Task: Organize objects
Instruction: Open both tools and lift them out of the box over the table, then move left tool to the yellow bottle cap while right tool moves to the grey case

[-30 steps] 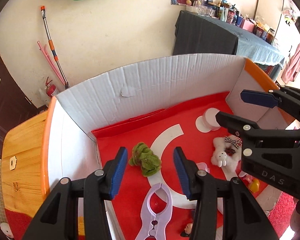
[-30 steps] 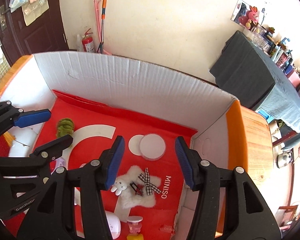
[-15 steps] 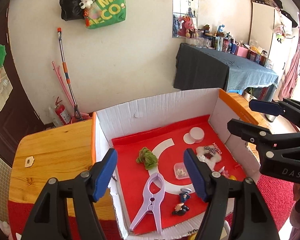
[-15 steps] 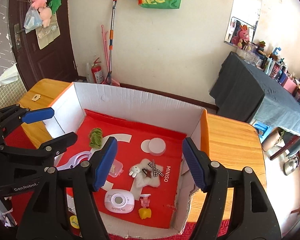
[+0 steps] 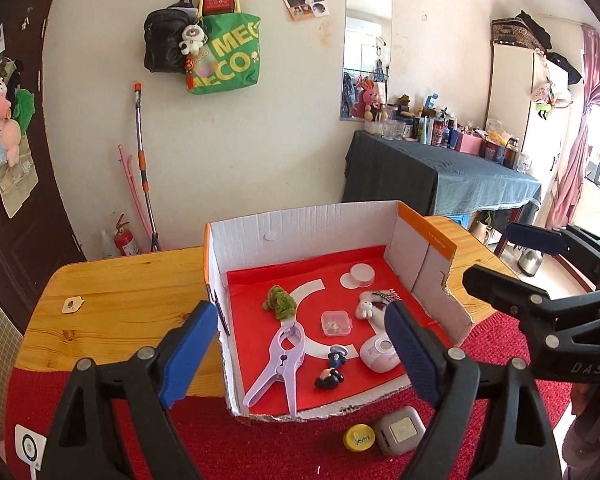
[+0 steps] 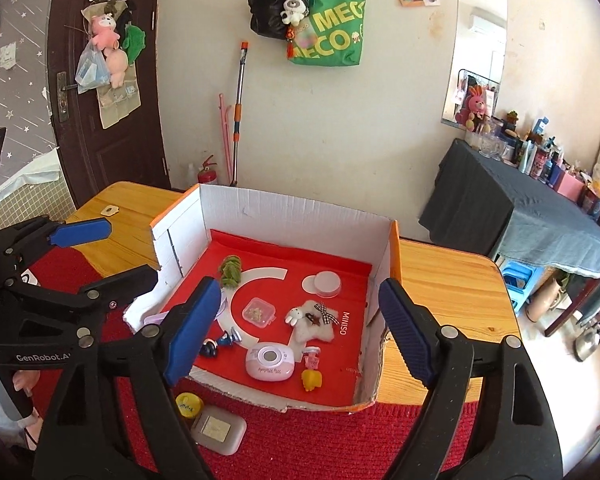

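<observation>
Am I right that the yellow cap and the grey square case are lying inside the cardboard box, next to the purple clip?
Not quite. The yellow cap and the grey square case lie outside the cardboard box, on the red cloth before its torn front edge, as the left wrist view shows. The purple clip is inside the box.

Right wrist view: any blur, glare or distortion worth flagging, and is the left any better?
Right wrist view: sharp, no motion blur; strong fisheye bends the door and darkens the corners; daylight glares on the mirror. Left wrist view: equally sharp, same barrel warp; the window by the pink curtain is blown out, while the box is evenly lit.
</observation>
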A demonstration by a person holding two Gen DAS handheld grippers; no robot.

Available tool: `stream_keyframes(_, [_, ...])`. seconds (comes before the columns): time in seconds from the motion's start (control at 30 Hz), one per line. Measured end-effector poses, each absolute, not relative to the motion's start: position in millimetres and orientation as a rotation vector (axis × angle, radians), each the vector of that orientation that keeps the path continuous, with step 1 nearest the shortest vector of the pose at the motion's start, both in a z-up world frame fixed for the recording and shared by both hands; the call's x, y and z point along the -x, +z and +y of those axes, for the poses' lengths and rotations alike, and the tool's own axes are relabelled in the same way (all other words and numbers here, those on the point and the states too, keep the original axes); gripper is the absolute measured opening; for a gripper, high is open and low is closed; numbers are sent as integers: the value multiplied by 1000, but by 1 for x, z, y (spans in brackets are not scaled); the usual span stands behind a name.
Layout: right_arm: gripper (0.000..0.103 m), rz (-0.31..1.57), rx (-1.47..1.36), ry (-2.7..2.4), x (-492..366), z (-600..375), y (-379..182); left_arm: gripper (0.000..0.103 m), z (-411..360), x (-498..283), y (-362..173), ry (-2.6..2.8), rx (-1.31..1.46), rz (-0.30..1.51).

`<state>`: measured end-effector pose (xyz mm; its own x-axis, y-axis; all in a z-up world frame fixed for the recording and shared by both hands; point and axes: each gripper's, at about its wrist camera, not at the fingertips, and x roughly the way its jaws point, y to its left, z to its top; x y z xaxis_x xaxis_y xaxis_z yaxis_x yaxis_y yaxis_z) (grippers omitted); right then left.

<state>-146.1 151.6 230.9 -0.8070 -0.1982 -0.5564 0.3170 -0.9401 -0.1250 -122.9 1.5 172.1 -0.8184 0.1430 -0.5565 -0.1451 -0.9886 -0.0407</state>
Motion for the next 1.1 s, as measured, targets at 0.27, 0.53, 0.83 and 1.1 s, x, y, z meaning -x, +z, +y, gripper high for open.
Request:
stream_keyframes(0.27, [93,230,-787,-2754,96,165,205,96,1,82,149,2875,852,-15])
stream_keyframes(0.53, [94,213,-872,-2759,73,172,158,97,0,69,100,2813,993,-86])
stream_keyframes(0.83, [94,145,-1084,-2663,88,170,97,97,-5,80,35,2710,1243,-160])
stream_keyframes(1.1, [94,151,-1147,-2586,97,153,88,97,-16,85,33,2715,1278,-155])
